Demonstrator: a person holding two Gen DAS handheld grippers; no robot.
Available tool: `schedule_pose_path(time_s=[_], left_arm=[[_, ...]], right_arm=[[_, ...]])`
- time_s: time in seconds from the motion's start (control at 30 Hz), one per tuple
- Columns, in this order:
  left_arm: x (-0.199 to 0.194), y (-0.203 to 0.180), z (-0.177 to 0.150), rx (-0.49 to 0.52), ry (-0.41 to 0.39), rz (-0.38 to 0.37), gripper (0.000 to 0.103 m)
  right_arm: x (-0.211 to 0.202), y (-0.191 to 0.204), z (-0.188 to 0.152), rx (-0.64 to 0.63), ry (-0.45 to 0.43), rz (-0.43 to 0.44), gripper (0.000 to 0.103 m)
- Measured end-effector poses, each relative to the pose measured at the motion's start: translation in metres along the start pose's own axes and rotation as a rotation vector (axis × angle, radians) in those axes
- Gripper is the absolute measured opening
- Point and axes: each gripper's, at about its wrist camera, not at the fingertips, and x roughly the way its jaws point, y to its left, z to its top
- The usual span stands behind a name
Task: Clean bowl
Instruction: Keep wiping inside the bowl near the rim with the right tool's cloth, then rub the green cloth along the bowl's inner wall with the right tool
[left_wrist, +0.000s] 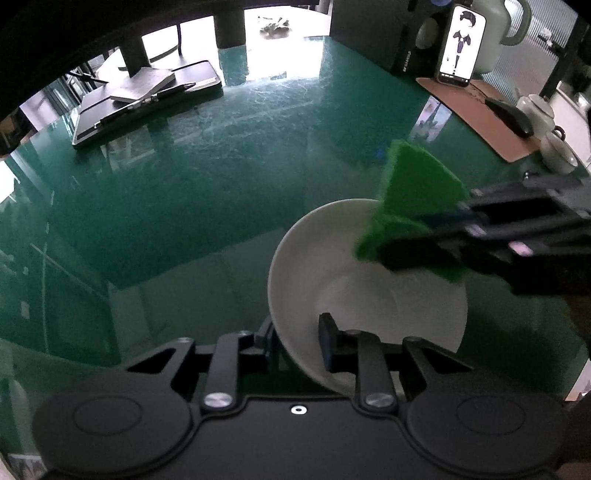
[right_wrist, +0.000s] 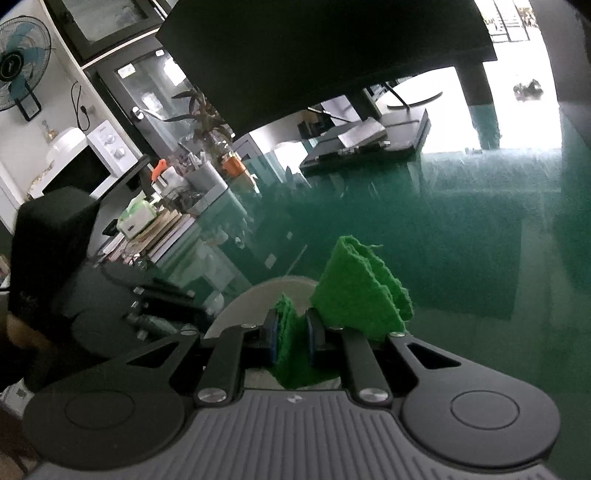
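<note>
A white bowl (left_wrist: 314, 273) is held tilted above the green glass table (left_wrist: 207, 177). My left gripper (left_wrist: 295, 343) is shut on the bowl's near rim, one finger inside and one outside. My right gripper (left_wrist: 410, 240) comes in from the right, shut on a folded green scouring cloth (left_wrist: 413, 184) at the bowl's far rim. In the right wrist view the right gripper (right_wrist: 291, 336) pinches the green cloth (right_wrist: 354, 295) between its pads, with the bowl's rim (right_wrist: 251, 295) just beyond.
A laptop with a notebook (left_wrist: 147, 92) sits at the table's far left. A phone (left_wrist: 461, 40), a brown mat with a mouse (left_wrist: 509, 114) and white teaware (left_wrist: 546, 125) are at the far right. Books and clutter (right_wrist: 166, 221) line the left edge.
</note>
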Motion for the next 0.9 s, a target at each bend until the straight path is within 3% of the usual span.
schedule_pose_path(time_s=[0.33,0.53,0.9], left_arm=[[0.0,-0.004,-0.001,0.019,0.002,0.009,0.025],[0.0,-0.004,0.0,0.023,-0.001,0.009,0.025],[0.0,-0.007,0.0,0.034,-0.005,0.024,0.026]], right_arm=[[0.008,-0.008,0.011,0.009,-0.038,-0.017,0.013],[-0.001,-0.001,-0.002,-0.003,-0.015,-0.007,0.014],[0.009,-0.006,0.012,-0.005,-0.031,-0.02,0.014]])
